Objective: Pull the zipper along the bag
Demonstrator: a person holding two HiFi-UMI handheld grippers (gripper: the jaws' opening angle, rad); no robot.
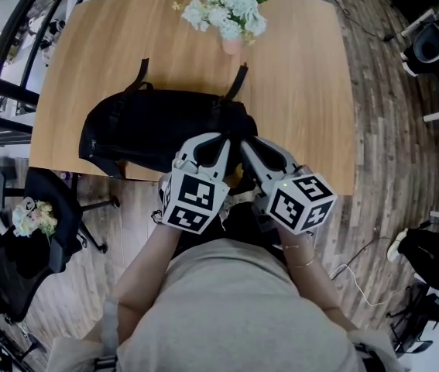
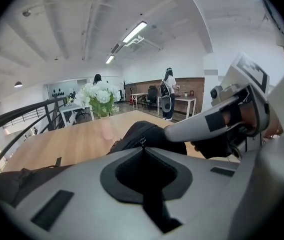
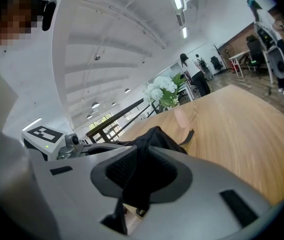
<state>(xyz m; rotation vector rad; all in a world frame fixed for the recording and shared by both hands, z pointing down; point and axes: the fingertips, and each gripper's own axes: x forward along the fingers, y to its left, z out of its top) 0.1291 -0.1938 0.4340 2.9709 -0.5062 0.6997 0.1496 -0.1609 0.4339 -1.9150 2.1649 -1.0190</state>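
Observation:
A black bag (image 1: 149,130) lies on the wooden table (image 1: 296,76), close to its front edge. Both grippers meet at the bag's right near end. My left gripper (image 1: 224,139) has its jaws closed together at the tips (image 2: 143,148), and a small zipper pull (image 2: 143,142) sticks out from between them. My right gripper (image 1: 244,146) sits just to its right, and black bag fabric (image 3: 154,136) fills the gap between its jaws (image 3: 143,146) and hangs down below them. The zipper line itself is hidden behind the grippers.
A pink vase of white flowers (image 1: 231,10) stands at the table's far edge, behind the bag. An office chair (image 1: 49,208) holding another bouquet is on the floor to the left. People (image 2: 168,99) stand at desks far off.

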